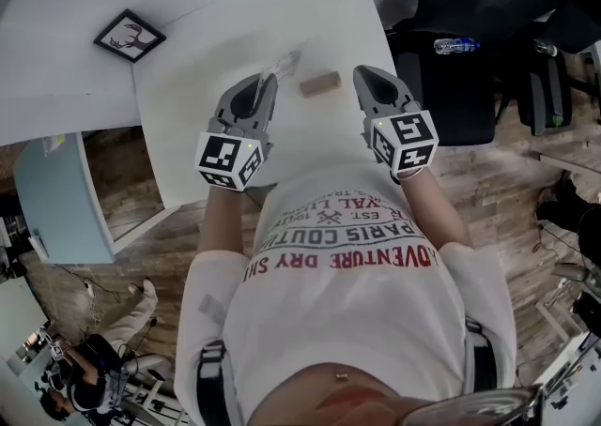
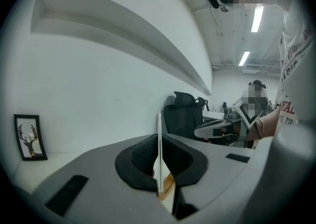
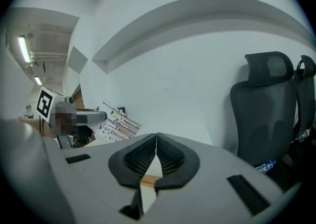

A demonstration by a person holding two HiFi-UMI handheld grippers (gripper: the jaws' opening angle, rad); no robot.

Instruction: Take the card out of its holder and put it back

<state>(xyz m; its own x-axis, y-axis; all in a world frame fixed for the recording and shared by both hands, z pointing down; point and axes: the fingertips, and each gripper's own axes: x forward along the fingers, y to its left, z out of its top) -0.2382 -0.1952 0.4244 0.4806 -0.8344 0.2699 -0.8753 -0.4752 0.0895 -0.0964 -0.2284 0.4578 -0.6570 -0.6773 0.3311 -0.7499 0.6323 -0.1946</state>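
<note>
Head view: left gripper [image 1: 267,84] pinches the card [image 1: 284,65], wooden holder [image 1: 317,84] just beyond its tips; right gripper [image 1: 369,77] has its jaws pressed together, empty. Left gripper view — card edge-on between the jaws. Right gripper view — holder below the tips. Tilted, the card could miss or topple the holder.

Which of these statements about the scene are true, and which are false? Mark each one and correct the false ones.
1. The left gripper is shut on the card. True.
2. The card sits in the wooden holder. False: the card is held clear of the holder, which lies empty on the white table.
3. The right gripper grips the holder. False: its jaws are together with nothing between them.
4. A framed deer picture is on the table. True.
</note>
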